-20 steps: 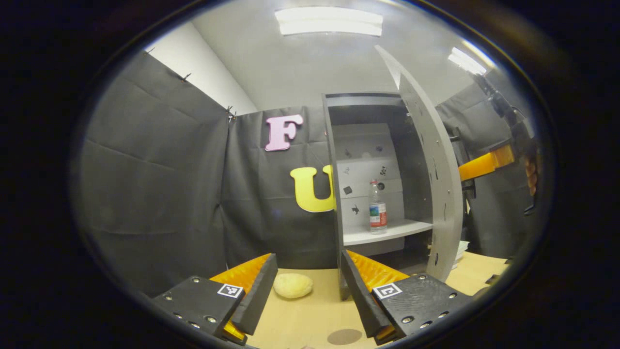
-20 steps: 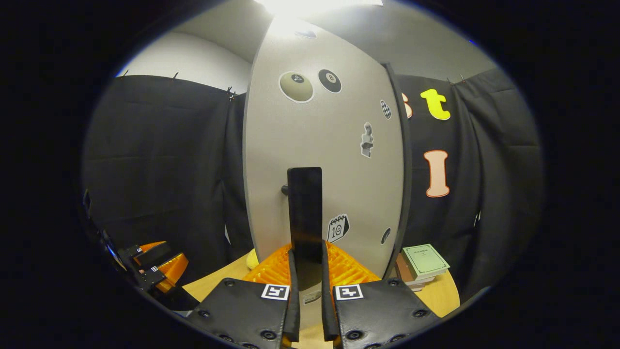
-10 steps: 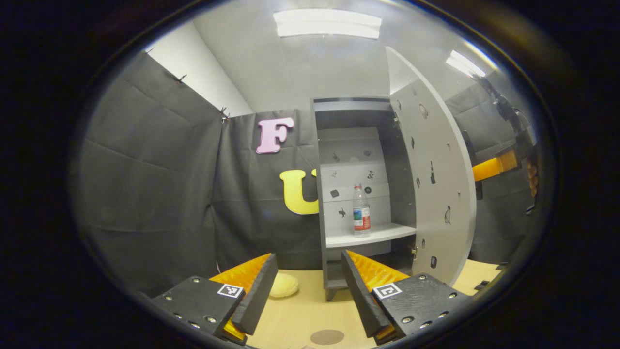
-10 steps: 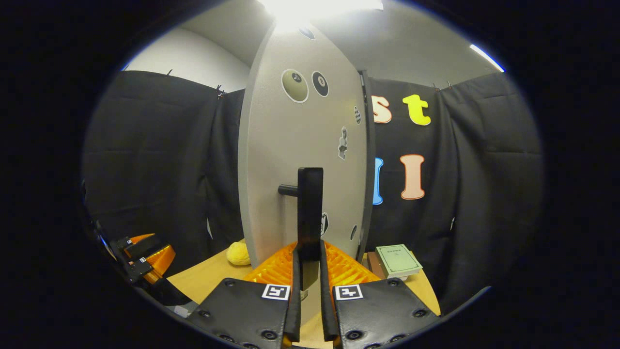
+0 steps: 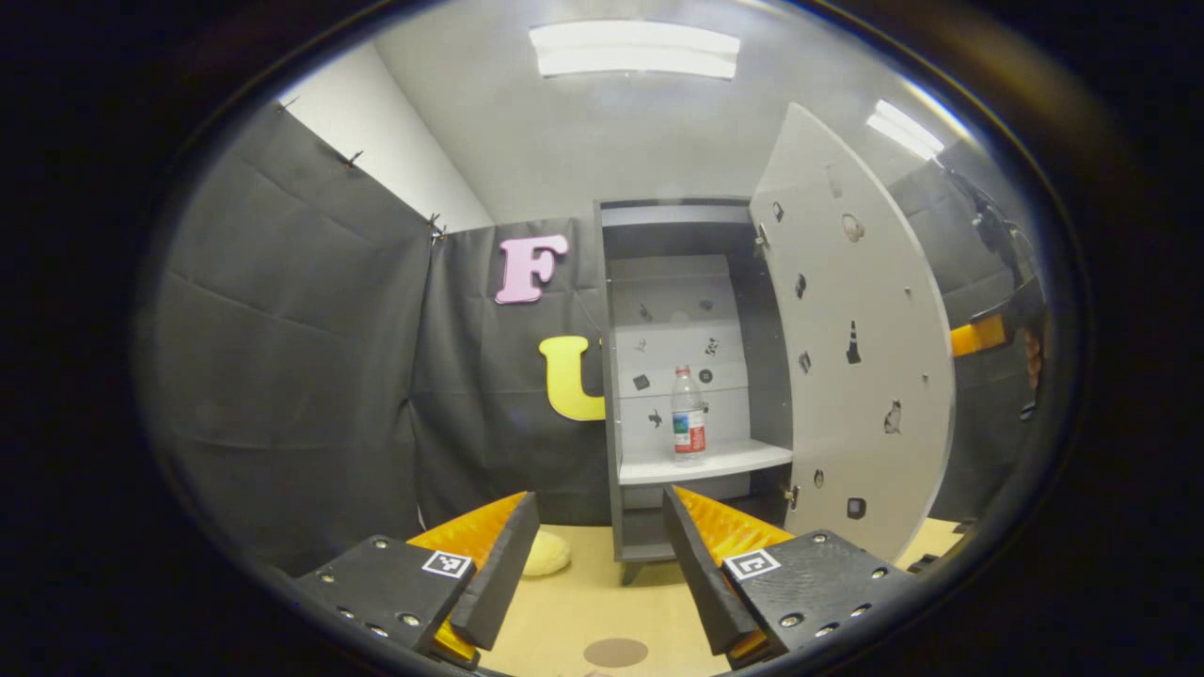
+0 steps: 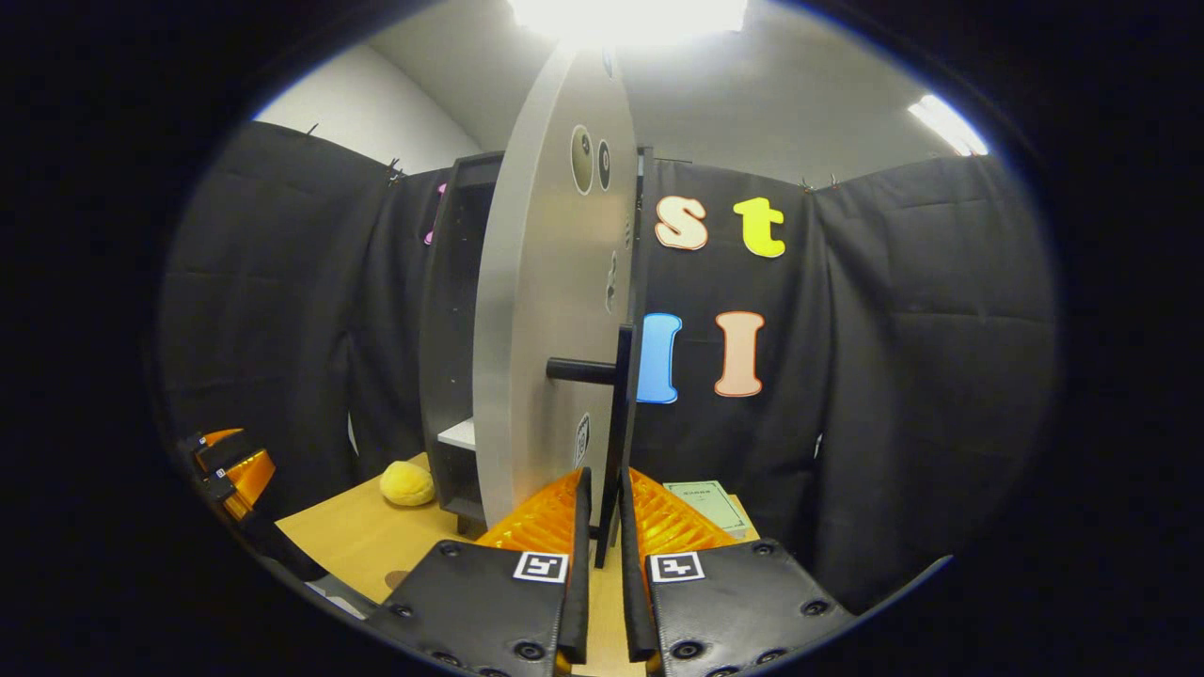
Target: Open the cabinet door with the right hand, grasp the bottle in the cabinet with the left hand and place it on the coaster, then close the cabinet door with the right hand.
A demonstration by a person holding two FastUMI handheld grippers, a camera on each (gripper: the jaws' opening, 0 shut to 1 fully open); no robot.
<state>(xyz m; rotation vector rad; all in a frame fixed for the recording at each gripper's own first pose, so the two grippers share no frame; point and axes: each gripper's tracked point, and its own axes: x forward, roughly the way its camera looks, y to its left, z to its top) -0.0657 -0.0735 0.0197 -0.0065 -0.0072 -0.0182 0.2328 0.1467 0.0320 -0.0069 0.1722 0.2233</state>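
- Right gripper view: the right claw (image 6: 598, 555) pinches the black handle (image 6: 621, 414) of the open door (image 6: 541, 329).
- Left gripper view: the left claw (image 5: 593, 564) is spread, low over the counter (image 5: 583, 611).
- The bottle (image 5: 688, 415) stands upright on the cabinet (image 5: 696, 216) shelf; the coaster (image 5: 615, 652) lies on the counter between the fingers.

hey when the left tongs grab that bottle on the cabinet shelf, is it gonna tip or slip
The bottle stands tall and narrow on the shelf, so a nudge high up could probably tip it. It looks like clear thin plastic, likely to flex under a hard squeeze. The smooth wall may slip; gripping at the label band seems safer. How full it is, I cannot tell.
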